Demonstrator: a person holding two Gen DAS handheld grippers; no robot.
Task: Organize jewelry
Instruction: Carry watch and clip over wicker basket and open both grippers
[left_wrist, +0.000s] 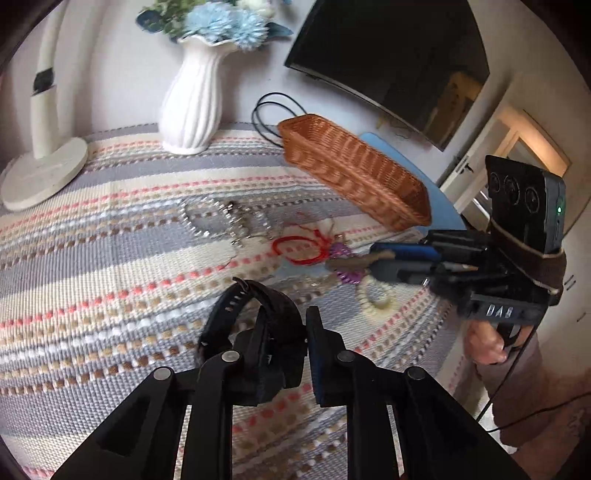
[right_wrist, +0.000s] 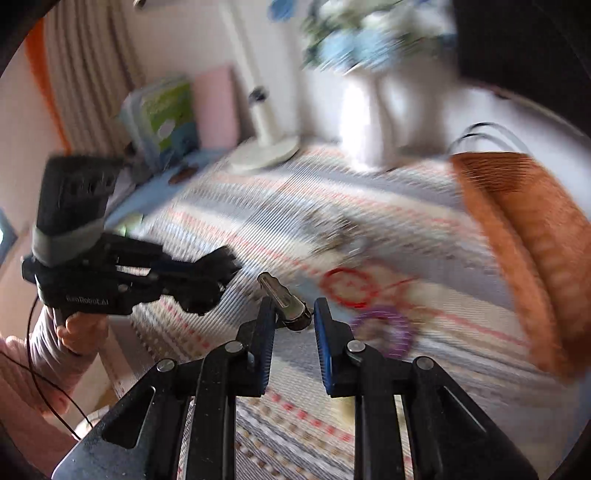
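1. The left tool (left_wrist: 306, 339) pinches a black watch (left_wrist: 258, 314) by its strap, the band looping up above the fingers, clear of the striped cloth (left_wrist: 110, 258).
2. The right tool (right_wrist: 295, 325) has its fingers drawn close around a small metal piece (right_wrist: 284, 299), perhaps a clip or clasp; the blur makes it hard to name, and it seems to be caught against the left finger.
3. Just beyond the left tool on the cloth lie a cream bead bracelet (left_wrist: 373, 299), a purple bracelet (left_wrist: 347, 264) and a red cord bracelet (left_wrist: 299, 251), close together.
4. Further out lies a silver chain (left_wrist: 221, 221), loosely spread.
5. A wicker basket (left_wrist: 354, 170) stands at the far right of the worktop, apart from the jewelry.
6. At the back stand a white vase (left_wrist: 192, 99) with blue flowers and a white lamp base (left_wrist: 44, 177).
7. A hand (left_wrist: 484, 343) grips the right tool's handle.
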